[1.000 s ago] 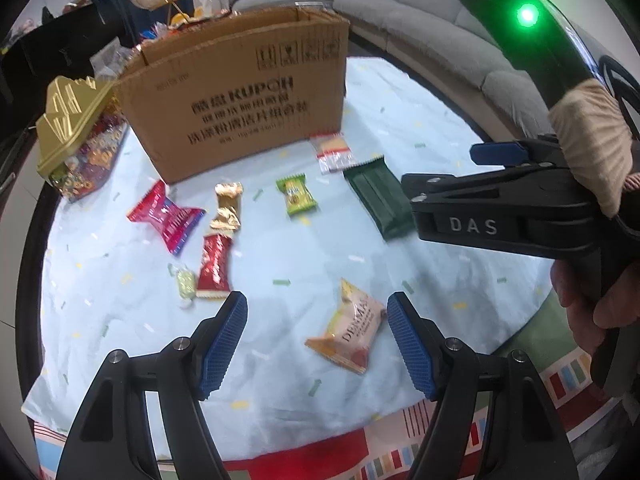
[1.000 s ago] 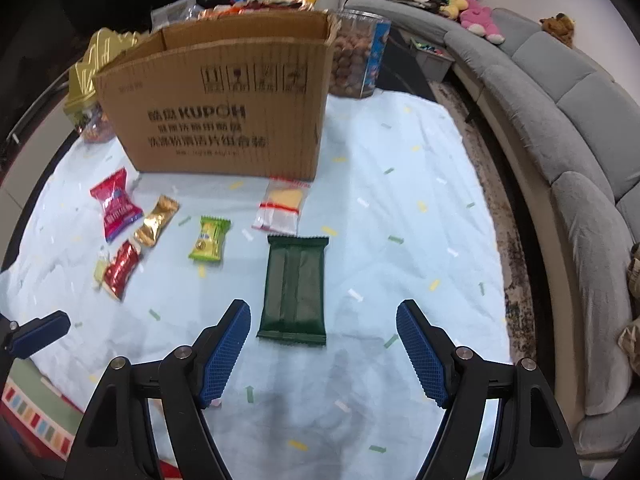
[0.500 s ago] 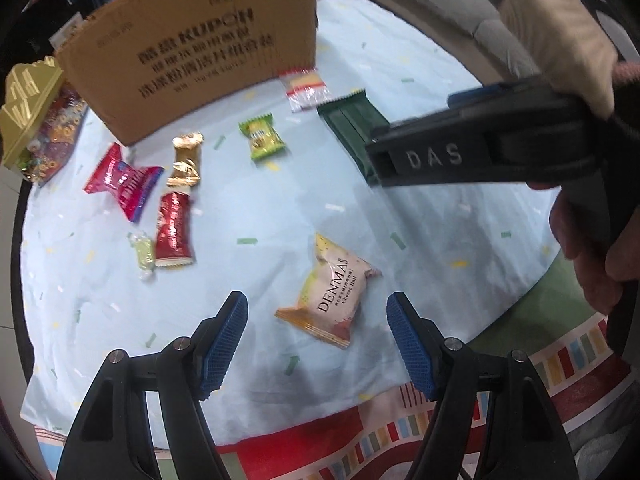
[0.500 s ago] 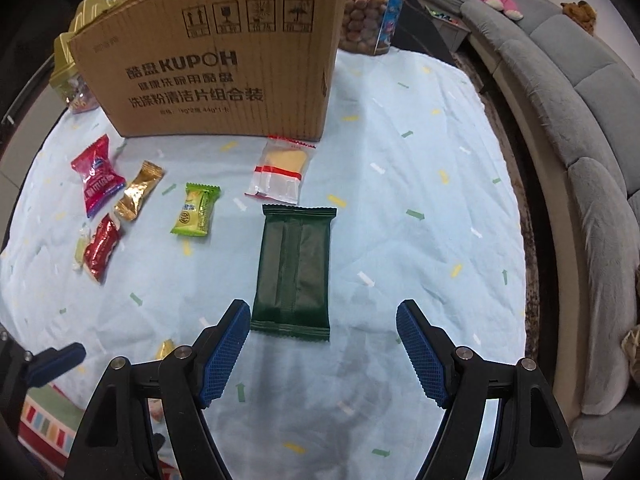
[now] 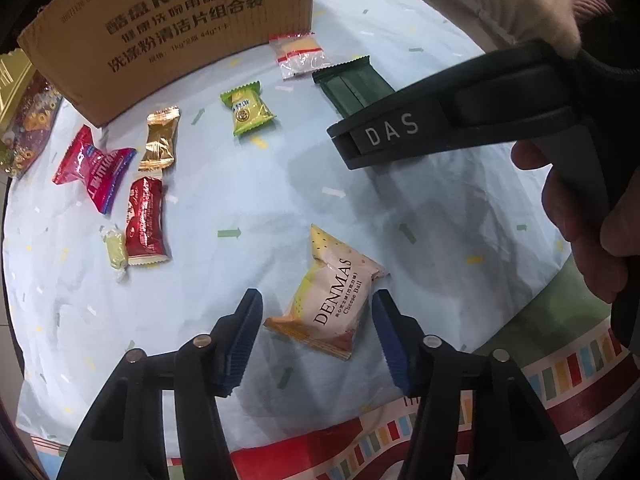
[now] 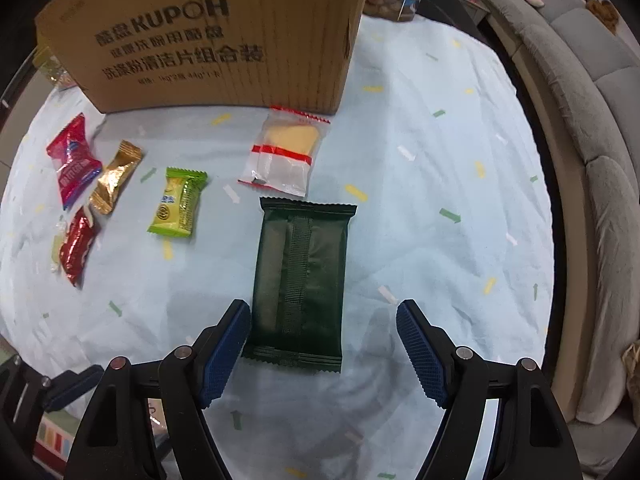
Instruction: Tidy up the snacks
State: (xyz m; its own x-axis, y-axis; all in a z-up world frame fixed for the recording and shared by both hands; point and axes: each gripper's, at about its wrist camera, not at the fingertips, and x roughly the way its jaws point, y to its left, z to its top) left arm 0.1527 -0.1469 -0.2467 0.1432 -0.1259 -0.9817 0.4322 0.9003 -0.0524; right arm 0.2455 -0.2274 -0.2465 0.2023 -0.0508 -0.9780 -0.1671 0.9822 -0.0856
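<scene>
The cloth (image 6: 440,168) over the table is soft, matt fabric, lightly creased. The box (image 6: 224,40) at its far edge is matt, ribbed brown cardboard. The green pack (image 6: 300,276) is dull plastic film with crimped ends; the cheese ball pack (image 5: 332,300) near the front edge is smoother and faintly glossy. The red (image 5: 146,220) and gold (image 5: 160,140) wrappers are shiny, crinkled foil. The pads (image 6: 224,356) are ridged blue rubber on matt black plastic.
</scene>
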